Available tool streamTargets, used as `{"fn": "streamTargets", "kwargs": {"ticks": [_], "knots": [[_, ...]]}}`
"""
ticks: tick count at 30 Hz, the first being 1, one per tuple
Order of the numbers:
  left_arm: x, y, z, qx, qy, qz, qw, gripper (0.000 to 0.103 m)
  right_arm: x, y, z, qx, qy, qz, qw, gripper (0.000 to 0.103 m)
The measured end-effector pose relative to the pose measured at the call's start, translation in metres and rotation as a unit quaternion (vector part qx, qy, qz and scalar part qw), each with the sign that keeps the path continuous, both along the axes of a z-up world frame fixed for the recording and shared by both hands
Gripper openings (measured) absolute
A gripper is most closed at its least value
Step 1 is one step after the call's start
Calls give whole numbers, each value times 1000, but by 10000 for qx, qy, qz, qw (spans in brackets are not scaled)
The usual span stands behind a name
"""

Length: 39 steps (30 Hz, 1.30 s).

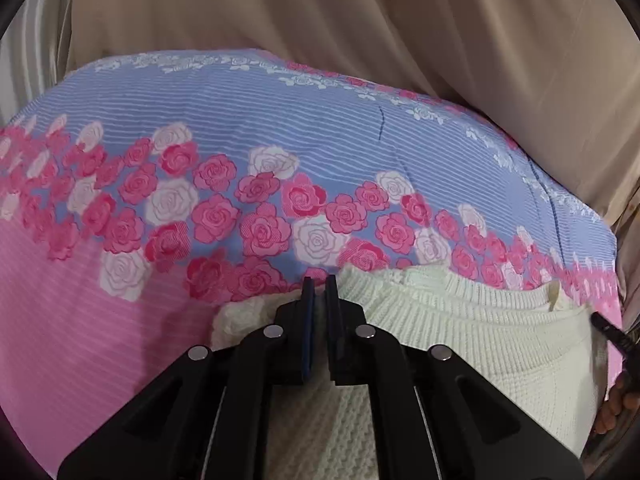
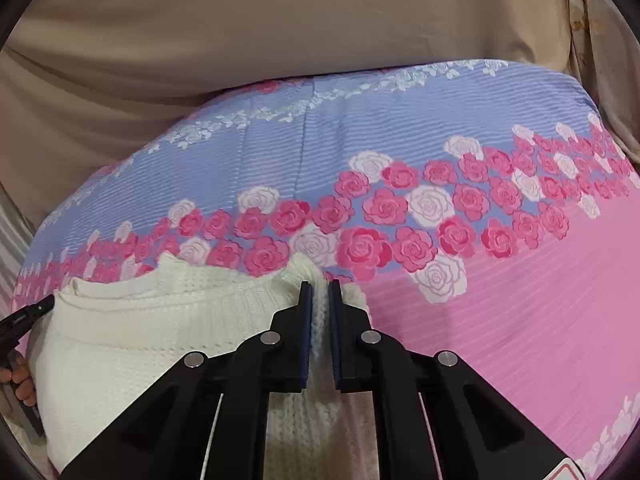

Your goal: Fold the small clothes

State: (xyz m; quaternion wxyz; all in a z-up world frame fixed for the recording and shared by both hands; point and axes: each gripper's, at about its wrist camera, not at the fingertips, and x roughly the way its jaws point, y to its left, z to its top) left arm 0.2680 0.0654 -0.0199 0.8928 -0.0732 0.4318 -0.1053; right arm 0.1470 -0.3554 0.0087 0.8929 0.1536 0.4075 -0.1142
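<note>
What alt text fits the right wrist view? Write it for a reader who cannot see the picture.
The right gripper is shut on a fold of a cream knit sweater lying on a pink and blue rose-print bedsheet. The other gripper's tip pokes in at the sweater's far left edge. Beige fabric fills the background.

Before you lies a bedsheet (image 1: 280, 120) printed in blue stripes toward twelve o'clock and plain pink (image 2: 500, 340) toward six, with a band of pink and white roses (image 1: 256, 208) running across between them. A thin row of small white flowers (image 2: 320, 96) edges the far blue part. Beyond it, at twelve o'clock, you see a wrinkled beige cloth (image 1: 360, 20).
</note>
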Motion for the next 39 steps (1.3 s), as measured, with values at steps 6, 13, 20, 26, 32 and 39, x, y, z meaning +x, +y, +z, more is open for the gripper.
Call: {"fn": "streamTargets", "kwargs": {"ticks": [6, 13, 20, 26, 32, 39], "knots": [[-40, 5, 31, -91, -256, 10, 9996, 21, -53, 33, 43, -90, -828, -13, 9965, 18], [-128, -50, 46, -321, -367, -1181, 9918, 38, -72, 161, 5, 263, -339, 2010, 9787, 16], [-147, -15, 5, -13, -51, -938, 9956, 36, -109, 115, -20, 67, 45, 1250, 9921, 4], [-164, 17, -2, 308, -52, -583, 9978, 37, -150, 66, -25, -365, 189, 276, 9988, 10], [-175, 24, 10, -73, -38, -367, 9993, 39, -155, 63, -11, -354, 25, 198, 9992, 11], [-157, 73, 23, -327, -97, 620, 9975, 59, -94, 153, 12, 69, -277, 1691, 9852, 18]]}}
